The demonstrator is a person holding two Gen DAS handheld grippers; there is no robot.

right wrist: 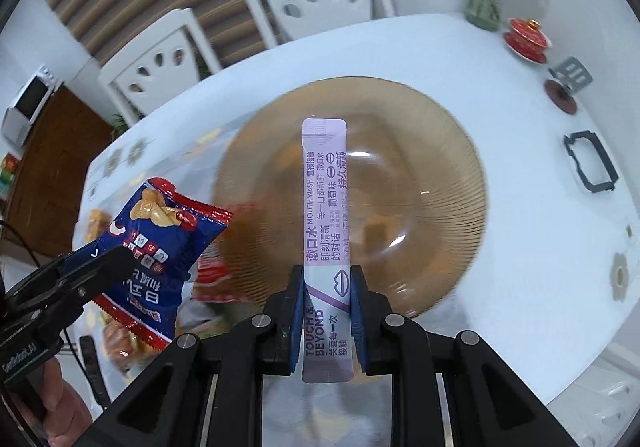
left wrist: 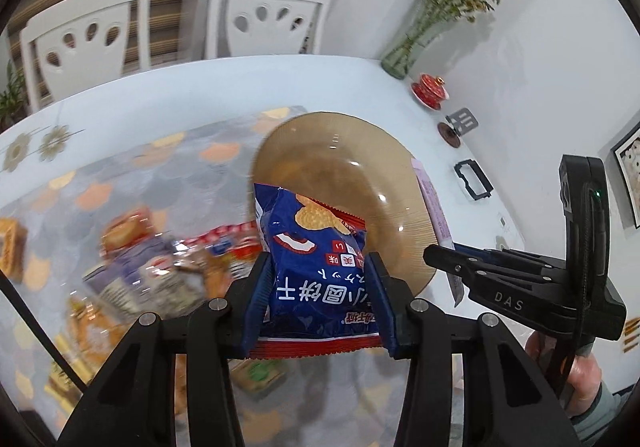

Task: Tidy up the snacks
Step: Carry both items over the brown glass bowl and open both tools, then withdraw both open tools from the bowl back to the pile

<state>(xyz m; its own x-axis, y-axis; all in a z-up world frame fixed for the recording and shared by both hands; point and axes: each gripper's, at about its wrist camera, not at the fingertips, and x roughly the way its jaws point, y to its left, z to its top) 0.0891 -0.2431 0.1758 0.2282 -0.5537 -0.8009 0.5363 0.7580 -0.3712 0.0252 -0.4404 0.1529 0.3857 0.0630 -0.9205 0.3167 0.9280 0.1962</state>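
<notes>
My left gripper [left wrist: 319, 271] is shut on a blue and red biscuit packet [left wrist: 310, 247] and holds it above the near rim of a brown glass plate [left wrist: 340, 163]. My right gripper [right wrist: 326, 285] is shut on a long lilac mouthwash sachet [right wrist: 325, 191] and holds it upright over the same plate [right wrist: 420, 175]. The sachet also shows in the left wrist view [left wrist: 434, 207], at the plate's right edge, with the right gripper [left wrist: 452, 261] there. The biscuit packet shows in the right wrist view [right wrist: 160, 243], left of the plate. Several other snack packets [left wrist: 152, 263] lie blurred on the patterned mat, left of the plate.
A vase of dried flowers [left wrist: 404, 51], a red lidded cup on a saucer [left wrist: 430, 89], a dark round coaster [left wrist: 449, 133] and a black frame-shaped part [left wrist: 472, 181] stand along the table's right side by the wall. Two white chairs [left wrist: 264, 17] stand behind the table.
</notes>
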